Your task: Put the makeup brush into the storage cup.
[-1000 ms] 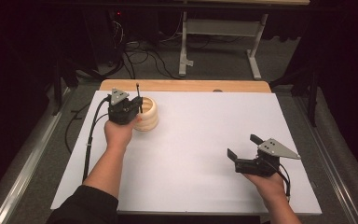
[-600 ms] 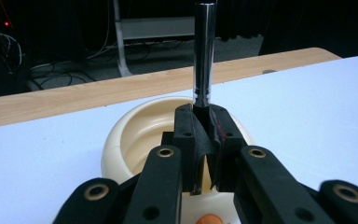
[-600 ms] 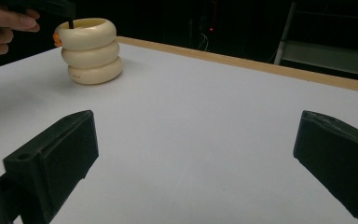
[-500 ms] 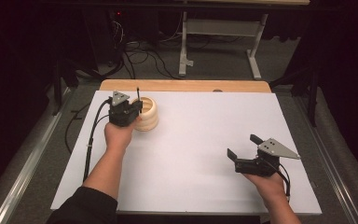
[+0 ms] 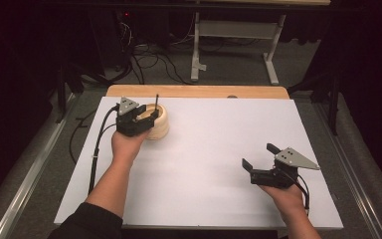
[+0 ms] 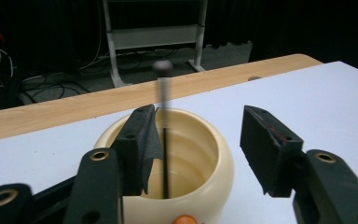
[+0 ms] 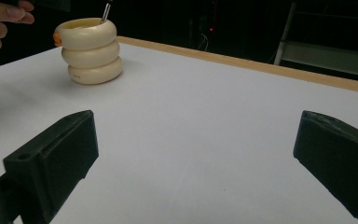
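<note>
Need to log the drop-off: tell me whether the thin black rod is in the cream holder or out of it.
In. The rod stands inside the cream holder, its tip above the rim; the left gripper jaws have just been opening, clear of it.

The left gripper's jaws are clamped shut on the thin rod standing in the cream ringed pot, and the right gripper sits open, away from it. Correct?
Not quite. In the left gripper view the left gripper has its jaws apart; they have just been opening, leaving the rod standing free in the pot. The right gripper is open, as stated.

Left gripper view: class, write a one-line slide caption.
Open left claw above a cream ribbed pot with a thin black stick standing inside.
</note>
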`<state>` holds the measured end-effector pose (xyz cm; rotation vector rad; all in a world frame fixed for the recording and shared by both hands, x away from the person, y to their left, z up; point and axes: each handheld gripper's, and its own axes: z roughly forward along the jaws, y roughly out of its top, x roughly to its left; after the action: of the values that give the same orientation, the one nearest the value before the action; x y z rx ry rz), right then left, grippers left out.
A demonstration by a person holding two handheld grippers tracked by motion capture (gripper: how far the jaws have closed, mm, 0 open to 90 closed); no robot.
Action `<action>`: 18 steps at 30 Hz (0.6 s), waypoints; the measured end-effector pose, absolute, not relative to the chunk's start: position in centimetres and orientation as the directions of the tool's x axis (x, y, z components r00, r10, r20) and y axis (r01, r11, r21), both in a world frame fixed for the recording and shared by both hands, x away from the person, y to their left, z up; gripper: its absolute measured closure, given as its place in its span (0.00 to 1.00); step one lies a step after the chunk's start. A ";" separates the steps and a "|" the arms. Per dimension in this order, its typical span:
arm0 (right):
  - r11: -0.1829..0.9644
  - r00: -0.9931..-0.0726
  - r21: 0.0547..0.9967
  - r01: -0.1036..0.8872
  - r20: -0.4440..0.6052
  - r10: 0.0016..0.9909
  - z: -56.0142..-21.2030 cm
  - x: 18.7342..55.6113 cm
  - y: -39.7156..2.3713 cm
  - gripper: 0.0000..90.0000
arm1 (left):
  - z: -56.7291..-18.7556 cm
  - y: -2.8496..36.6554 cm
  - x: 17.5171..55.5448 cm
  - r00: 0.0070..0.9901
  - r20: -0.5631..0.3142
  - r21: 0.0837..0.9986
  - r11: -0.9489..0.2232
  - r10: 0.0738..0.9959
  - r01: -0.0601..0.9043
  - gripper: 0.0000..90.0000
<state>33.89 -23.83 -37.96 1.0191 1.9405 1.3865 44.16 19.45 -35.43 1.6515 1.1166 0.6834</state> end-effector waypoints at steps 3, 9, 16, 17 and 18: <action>0.183 -0.565 0.945 0.270 0.002 0.825 -37.9 33.8 -23.8 0.01 | -35.3 19.3 43.8 0.421 -0.079 0.932 -0.083 0.904 0.354 0.46; 0.185 -0.564 0.946 0.268 -0.002 0.826 -37.9 33.8 -23.8 0.01 | -35.3 19.3 43.2 0.431 -0.098 0.932 -0.069 0.897 0.356 0.40; 0.189 -0.564 0.944 0.269 -0.004 0.826 -38.0 33.8 -23.8 0.01 | -35.3 19.5 42.5 0.430 -0.113 0.926 -0.061 0.896 0.371 0.38; 0.188 -0.563 0.945 0.267 -0.005 0.826 -37.9 33.8 -23.8 0.01 | -35.3 19.5 42.4 0.434 -0.115 0.925 -0.063 0.894 0.374 0.37; 0.184 -0.562 0.945 0.269 -0.001 0.827 -37.9 33.8 -23.8 0.01 | -35.4 19.6 42.4 0.439 -0.118 0.924 -0.063 0.891 0.376 0.36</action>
<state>33.78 -23.81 -37.95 1.0248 1.9379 1.3808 42.35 19.56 -35.38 1.6489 1.1206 0.6172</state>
